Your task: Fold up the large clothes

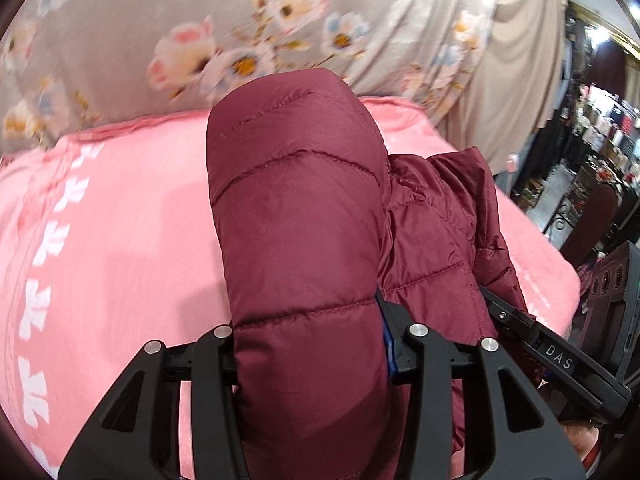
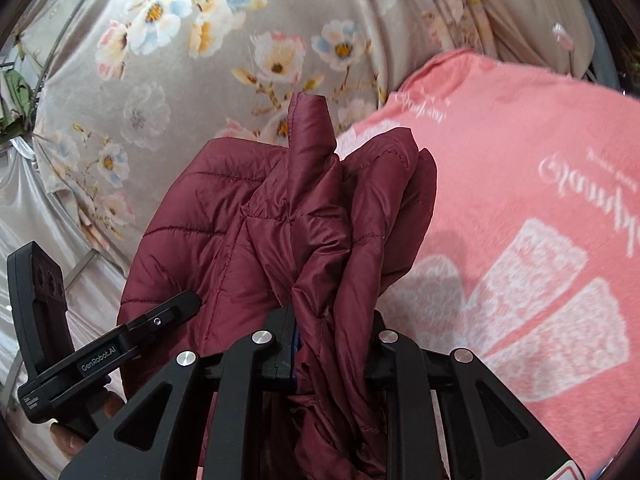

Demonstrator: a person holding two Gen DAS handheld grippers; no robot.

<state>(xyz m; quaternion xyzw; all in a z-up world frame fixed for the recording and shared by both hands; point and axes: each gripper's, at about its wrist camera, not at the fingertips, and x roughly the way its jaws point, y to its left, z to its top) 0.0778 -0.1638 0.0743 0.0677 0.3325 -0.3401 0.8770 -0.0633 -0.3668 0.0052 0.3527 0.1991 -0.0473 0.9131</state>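
Left claw (image 1: 312, 364) clenched on a thick quilted fold of the maroon puffer jacket (image 1: 296, 240), raised over the pink blanket with white print (image 1: 120, 260). Right claw (image 2: 332, 344) clamped on a bunched part of the same jacket (image 2: 280, 220). Grey floral curtain (image 2: 200, 60) behind. Each claw visible in the other's view, close alongside.

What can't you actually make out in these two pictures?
- Left wrist view: the left gripper fingertips, buried under the maroon jacket.
- Right wrist view: the right gripper pads, covered by bunched jacket.
- Both views: the jacket's overall shape, cut off below.
- Pink blanket lettering: blurred.
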